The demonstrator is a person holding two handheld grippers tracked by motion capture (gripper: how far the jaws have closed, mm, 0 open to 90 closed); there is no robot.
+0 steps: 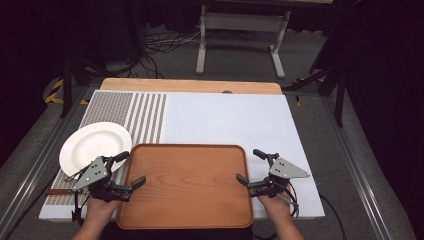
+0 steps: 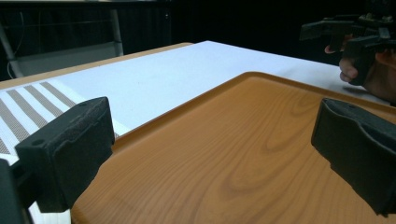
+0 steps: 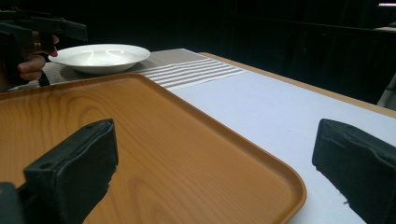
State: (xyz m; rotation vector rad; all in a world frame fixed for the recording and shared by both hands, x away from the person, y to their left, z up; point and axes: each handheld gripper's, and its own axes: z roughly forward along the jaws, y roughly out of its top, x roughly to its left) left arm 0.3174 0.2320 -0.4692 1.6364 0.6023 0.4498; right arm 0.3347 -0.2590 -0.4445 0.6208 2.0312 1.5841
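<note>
A wooden tray lies at the near middle of the table with nothing on it. A white plate sits on a striped mat to the tray's left, also seen as the plate in the right gripper view. My left gripper is open at the tray's left edge, one jaw over the mat and one over the tray. My right gripper is open at the tray's right edge, one jaw over the wood and one over the white cover. Nothing is between either pair of jaws.
A white cover spreads over the table behind and right of the tray. A wooden table edge runs along the back. A thin brown strip lies on the mat by the left hand. A grey metal stand is on the floor beyond.
</note>
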